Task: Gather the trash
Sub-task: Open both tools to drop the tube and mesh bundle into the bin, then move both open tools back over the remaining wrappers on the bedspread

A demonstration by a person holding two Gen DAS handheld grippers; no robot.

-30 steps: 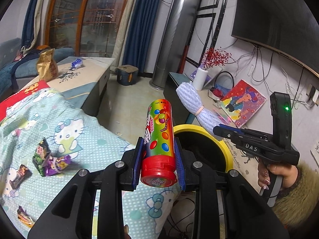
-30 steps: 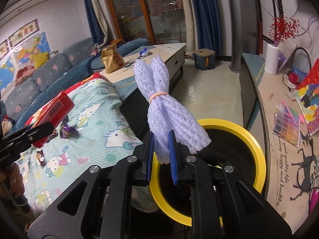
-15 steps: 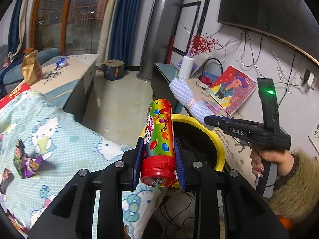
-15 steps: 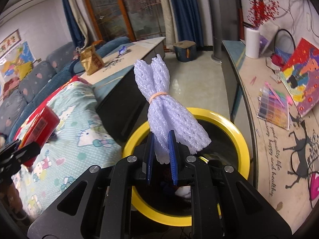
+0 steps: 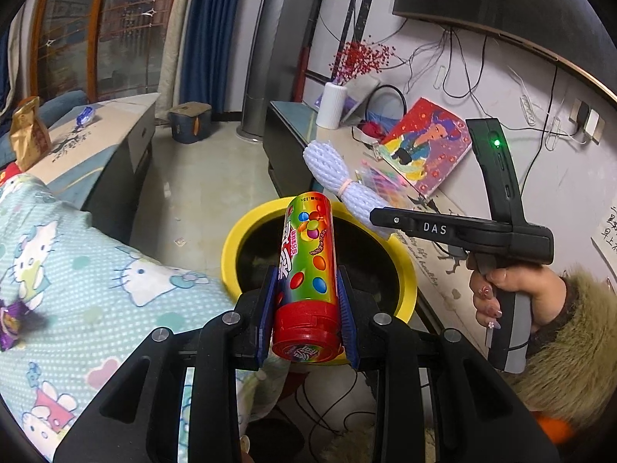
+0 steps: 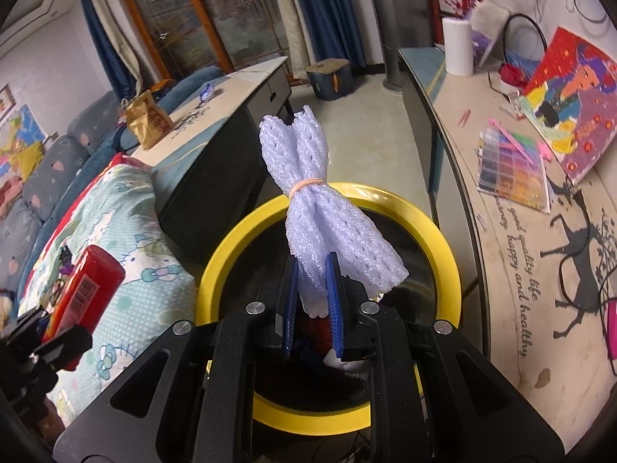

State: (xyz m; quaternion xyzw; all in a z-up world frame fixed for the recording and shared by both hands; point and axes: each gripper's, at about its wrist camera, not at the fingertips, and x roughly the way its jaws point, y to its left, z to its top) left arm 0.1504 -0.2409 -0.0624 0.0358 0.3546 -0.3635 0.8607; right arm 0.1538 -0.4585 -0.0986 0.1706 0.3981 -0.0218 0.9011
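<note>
Two loads hang at the bin: the left gripper (image 5: 306, 301) pinches a candy tube (image 5: 306, 266), the right gripper (image 6: 311, 301) squeezes a foam net bundle (image 6: 327, 227). Both seem over the yellow-rimmed bin (image 6: 435, 239); centre each above the opening before releasing.

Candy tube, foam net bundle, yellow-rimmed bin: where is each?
candy tube (image 5: 306, 254), left wrist view, on its rainbow label.
foam net bundle (image 6: 331, 231), right wrist view, below its rubber band.
yellow-rimmed bin (image 6: 447, 262), right wrist view, on its rim.

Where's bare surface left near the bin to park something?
Free: low table between gold bag and its far end, apart from one blue wrapper; sideboard strip before the white vase. Crowded: sideboard near the painting and colour sheets; blanket has wrappers.
</note>
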